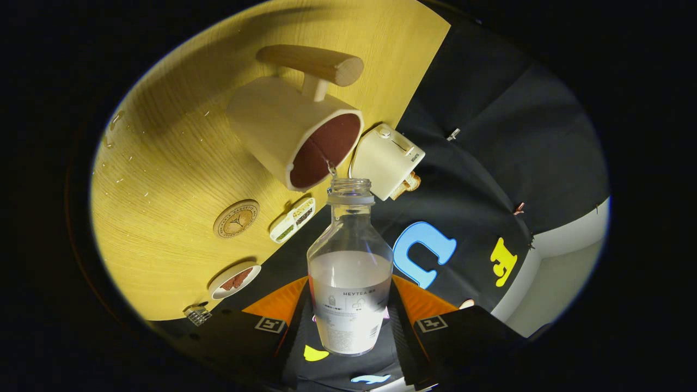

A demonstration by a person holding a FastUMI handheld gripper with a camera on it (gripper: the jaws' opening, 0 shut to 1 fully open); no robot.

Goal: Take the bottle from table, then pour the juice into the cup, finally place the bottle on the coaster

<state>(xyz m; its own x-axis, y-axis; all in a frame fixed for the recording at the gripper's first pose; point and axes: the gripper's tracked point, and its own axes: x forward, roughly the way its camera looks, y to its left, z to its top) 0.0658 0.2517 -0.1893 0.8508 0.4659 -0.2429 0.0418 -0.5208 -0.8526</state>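
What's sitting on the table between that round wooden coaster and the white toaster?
In the gripper view, a small white divided tray lies between the coaster and the toaster. The tool is shut on the bottle.

The bottle (349, 272) is clear, with pale milky liquid inside and a whitish label printed in grey. The cup (294, 133) is cream outside and dark reddish-brown inside, and its handle (313, 62) is light natural wood. The table (174, 179) is yellow wood with fine grain lines. The coaster (236, 218) is tan, round, stamped with a darker ring and emblem. A toaster (387, 159) is cream-white. A small dish (235, 280) is white, holding something reddish-brown. A white divided tray (293, 220) holds dark and greenish contents.
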